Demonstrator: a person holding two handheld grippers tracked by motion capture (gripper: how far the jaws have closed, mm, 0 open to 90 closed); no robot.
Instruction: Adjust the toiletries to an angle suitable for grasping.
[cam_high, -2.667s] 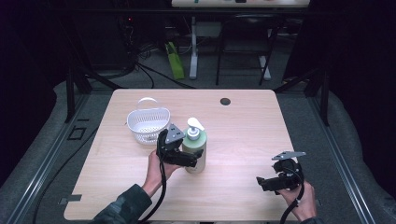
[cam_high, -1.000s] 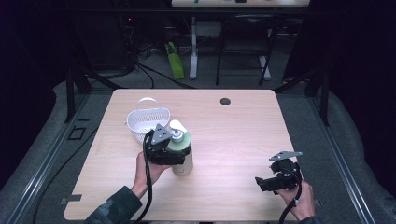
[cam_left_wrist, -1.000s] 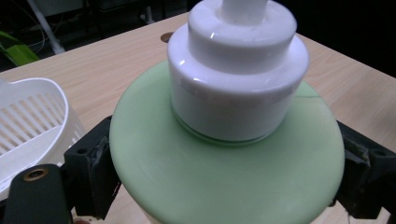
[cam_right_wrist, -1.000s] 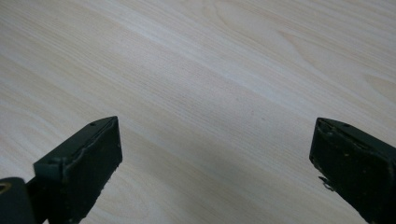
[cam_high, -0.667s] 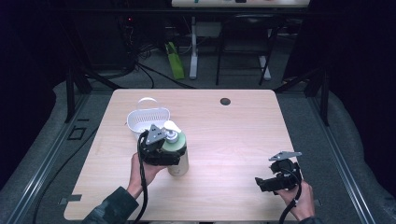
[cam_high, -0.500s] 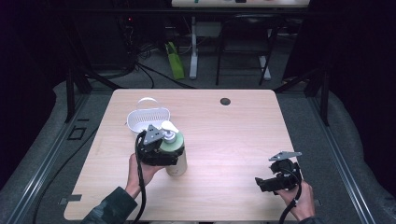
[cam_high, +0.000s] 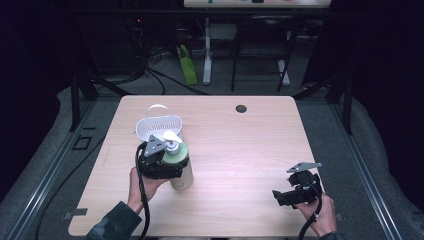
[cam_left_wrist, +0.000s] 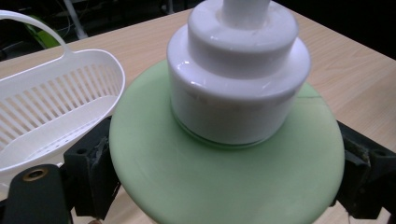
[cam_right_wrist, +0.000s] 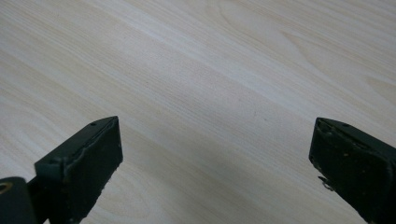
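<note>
Pump bottle (cam_high: 179, 162): upright, clamped between the jaws of the left gripper (cam_high: 167, 162), a white basket (cam_high: 159, 127) just beyond it; right gripper (cam_high: 285, 196): well apart from the bottle, jaws spread wide over bare table (cam_high: 250, 145).

High view: looks forward and down over the whole desk (cam_high: 240, 145). Left gripper view: very close behind the pump bottle (cam_left_wrist: 233, 140), facing the basket (cam_left_wrist: 56, 102), both shared with high. Right gripper view: close above bare desk.
</note>
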